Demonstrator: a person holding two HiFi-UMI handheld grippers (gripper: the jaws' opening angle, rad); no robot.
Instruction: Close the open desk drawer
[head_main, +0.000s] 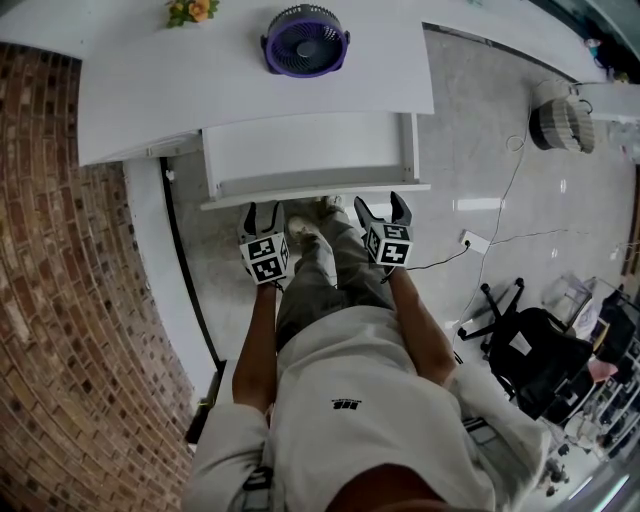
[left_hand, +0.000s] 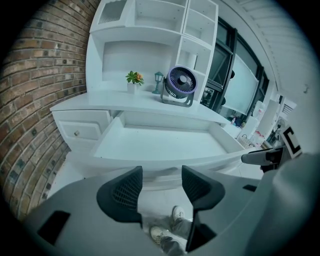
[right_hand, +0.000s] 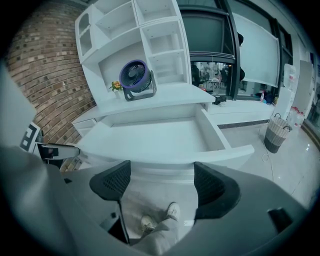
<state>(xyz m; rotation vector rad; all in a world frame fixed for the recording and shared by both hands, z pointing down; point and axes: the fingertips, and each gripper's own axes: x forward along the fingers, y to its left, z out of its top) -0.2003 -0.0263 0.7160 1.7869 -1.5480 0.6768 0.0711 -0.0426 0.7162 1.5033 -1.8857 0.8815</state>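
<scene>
The white desk drawer (head_main: 310, 150) is pulled far out from under the white desk top (head_main: 200, 80), and its inside is bare. Its front panel (head_main: 315, 194) faces me. My left gripper (head_main: 263, 212) is open just below the front panel's left half, with nothing between its jaws. My right gripper (head_main: 384, 205) is open below the panel's right half, also holding nothing. In the left gripper view the drawer (left_hand: 160, 142) lies right ahead of the left gripper (left_hand: 161, 189). The right gripper view shows the drawer (right_hand: 160, 140) just beyond the right gripper (right_hand: 161, 184).
A purple fan (head_main: 305, 40) and a small flower pot (head_main: 191, 10) stand on the desk. A brick wall (head_main: 60, 300) runs along the left. A closed small drawer (left_hand: 80, 131) is left of the open one. A wicker basket (head_main: 562, 122) and a black chair (head_main: 530, 350) stand on the right.
</scene>
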